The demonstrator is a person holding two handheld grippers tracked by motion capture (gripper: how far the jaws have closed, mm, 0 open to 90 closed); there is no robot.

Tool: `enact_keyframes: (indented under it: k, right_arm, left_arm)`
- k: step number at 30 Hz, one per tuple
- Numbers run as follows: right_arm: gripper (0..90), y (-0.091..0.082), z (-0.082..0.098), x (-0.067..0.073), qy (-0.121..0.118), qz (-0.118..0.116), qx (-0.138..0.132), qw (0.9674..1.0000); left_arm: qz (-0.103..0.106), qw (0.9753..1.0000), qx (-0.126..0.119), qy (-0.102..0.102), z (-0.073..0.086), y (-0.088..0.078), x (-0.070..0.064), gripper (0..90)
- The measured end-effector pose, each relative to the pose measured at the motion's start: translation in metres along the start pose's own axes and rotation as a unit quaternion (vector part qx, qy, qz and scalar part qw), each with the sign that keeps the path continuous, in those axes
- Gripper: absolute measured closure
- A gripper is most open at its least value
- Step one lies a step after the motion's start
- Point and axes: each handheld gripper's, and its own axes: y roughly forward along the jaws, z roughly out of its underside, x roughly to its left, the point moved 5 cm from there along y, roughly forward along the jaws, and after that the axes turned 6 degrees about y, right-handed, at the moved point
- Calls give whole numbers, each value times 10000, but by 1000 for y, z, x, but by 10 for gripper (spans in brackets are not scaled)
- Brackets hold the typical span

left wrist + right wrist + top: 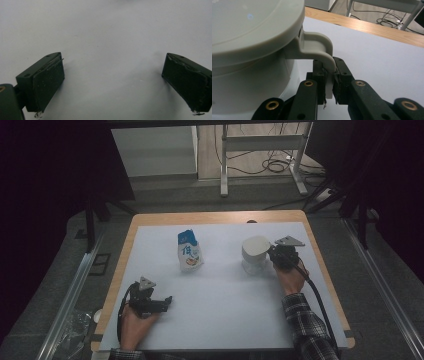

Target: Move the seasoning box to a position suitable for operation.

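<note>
One white jug (255,253), one carton (189,251); right tongs (330,81) clench the jug's handle (322,48), left tongs (112,82) rest released on the bench (220,310).

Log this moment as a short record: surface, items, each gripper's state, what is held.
surface: white sheet on a wooden table
items: lidded white jug, blue and white carton
carton: upright, apart from the jug, untouched
right gripper: shut on the jug handle
left gripper: open, nothing between its jaws, over bare sheet
</note>
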Motion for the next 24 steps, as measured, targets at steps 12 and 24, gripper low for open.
enact_keyframes:
  k: [12,24]
  right_arm:
    - [809,-24,12,23,82,-350,40,9993]
    - [806,-52,33,40,221,-400,131,9989]
  left_arm:
    - [-2,10000,-4,-3,0,0,0,39]
    - [-3,10000,-2,-5,0,0,0,39]
